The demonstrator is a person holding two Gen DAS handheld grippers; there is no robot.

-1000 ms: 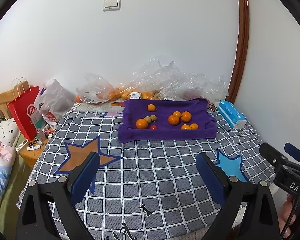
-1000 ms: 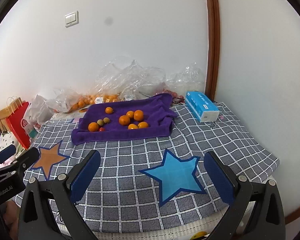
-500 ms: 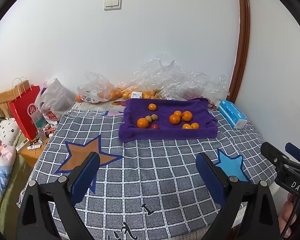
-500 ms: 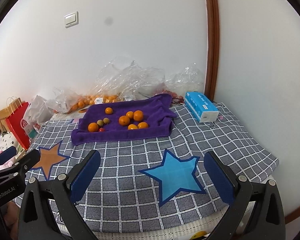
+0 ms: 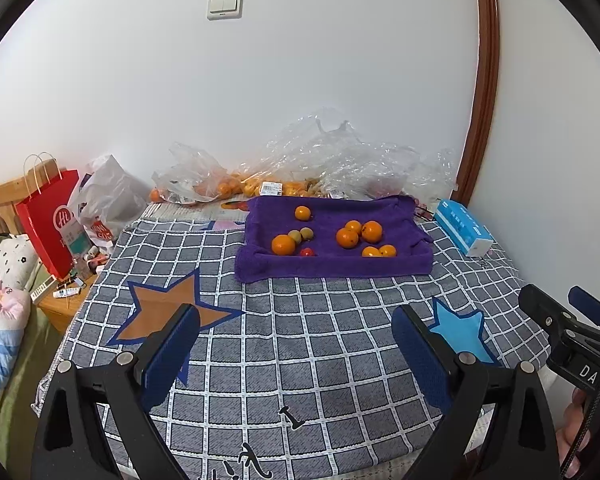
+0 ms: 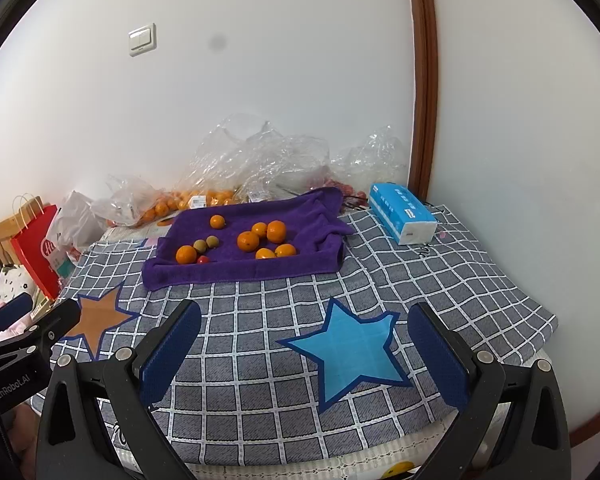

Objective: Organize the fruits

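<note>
Orange fruits (image 5: 348, 237) on purple towel (image 5: 332, 268), well beyond both open grippers

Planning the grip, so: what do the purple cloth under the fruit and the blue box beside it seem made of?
Purple cloth: looks like soft terry towel, matte and fuzzy, with rumpled folds. Blue box: probably a soft plastic-wrapped tissue pack, slightly glossy, white at its end.

The right tool (image 5: 572, 344) reads "DA", the left tool (image 6: 20, 360) "enRobot.AI", and the red bag (image 5: 54, 220) far left "Hi".
</note>
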